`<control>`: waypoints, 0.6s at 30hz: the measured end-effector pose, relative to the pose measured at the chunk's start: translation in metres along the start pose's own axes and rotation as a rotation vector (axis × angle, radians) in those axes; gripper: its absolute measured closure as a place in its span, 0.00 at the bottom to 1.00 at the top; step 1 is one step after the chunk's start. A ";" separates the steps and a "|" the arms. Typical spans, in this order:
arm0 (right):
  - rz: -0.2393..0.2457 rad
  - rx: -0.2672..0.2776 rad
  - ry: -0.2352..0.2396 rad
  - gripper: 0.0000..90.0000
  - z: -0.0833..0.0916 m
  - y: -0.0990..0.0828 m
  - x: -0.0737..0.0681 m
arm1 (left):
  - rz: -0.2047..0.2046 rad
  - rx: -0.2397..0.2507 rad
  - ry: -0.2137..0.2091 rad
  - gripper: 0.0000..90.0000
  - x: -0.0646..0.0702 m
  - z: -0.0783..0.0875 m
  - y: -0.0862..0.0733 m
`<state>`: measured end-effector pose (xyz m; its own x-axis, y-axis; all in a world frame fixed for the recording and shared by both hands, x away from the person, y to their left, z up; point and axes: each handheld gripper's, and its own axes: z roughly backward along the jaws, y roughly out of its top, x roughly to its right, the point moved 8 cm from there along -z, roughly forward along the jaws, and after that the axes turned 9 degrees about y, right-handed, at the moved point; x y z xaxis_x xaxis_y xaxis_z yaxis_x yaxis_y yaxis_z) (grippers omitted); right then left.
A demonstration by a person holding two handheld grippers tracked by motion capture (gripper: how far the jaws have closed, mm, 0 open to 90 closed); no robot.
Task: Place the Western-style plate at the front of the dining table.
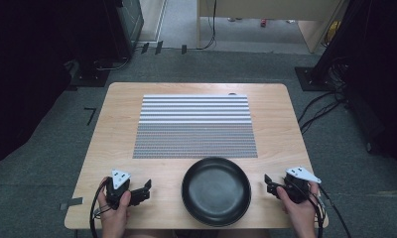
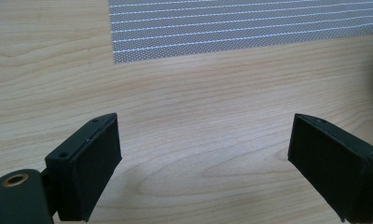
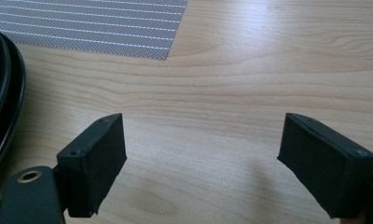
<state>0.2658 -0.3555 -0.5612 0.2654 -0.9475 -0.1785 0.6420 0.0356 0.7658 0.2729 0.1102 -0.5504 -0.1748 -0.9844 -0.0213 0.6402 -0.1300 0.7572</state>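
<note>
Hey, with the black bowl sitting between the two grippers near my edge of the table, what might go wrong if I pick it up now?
1. The black bowl sits close to the near edge of the table; a nudge toward you might push it off.
2. It is wide and looks smooth, so a one-sided rim grip might tilt or slip.
3. The left gripper and right gripper stand open on either side; uneven closing could shove the bowl sideways onto the striped mat.

No readable text, labels, brands or numbers in any view. The striped mat (image 1: 195,126) carries only a line pattern, no lettering. The black bowl (image 1: 216,191) and the wooden table (image 1: 114,124) are unmarked.
</note>
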 end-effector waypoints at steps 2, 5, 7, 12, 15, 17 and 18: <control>0.004 0.000 0.004 0.15 0.000 0.000 -0.002 | -0.002 0.000 -0.011 0.10 0.004 0.000 0.000; 0.006 0.002 0.010 0.15 0.000 0.000 -0.005 | -0.005 0.000 -0.017 0.10 0.007 0.000 0.000; 0.008 0.002 0.014 0.15 0.000 0.001 -0.006 | -0.007 0.000 -0.024 0.10 0.009 0.000 0.000; 0.004 0.001 0.023 0.15 0.000 0.000 -0.009 | -0.007 -0.001 -0.035 0.10 0.014 0.001 0.000; 0.005 0.001 0.026 0.15 -0.001 0.000 -0.011 | -0.007 0.000 -0.039 0.10 0.016 0.001 0.000; 0.011 0.002 0.031 0.15 -0.001 0.000 -0.013 | -0.011 -0.002 -0.045 0.10 0.019 0.001 0.000; 0.011 0.003 0.032 0.15 -0.001 0.000 -0.014 | -0.012 -0.002 -0.048 0.10 0.020 0.001 0.000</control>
<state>0.2634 -0.3421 -0.5592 0.2955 -0.9364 -0.1894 0.6371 0.0454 0.7695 0.2685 0.0903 -0.5505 -0.2184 -0.9759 0.0012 0.6396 -0.1422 0.7554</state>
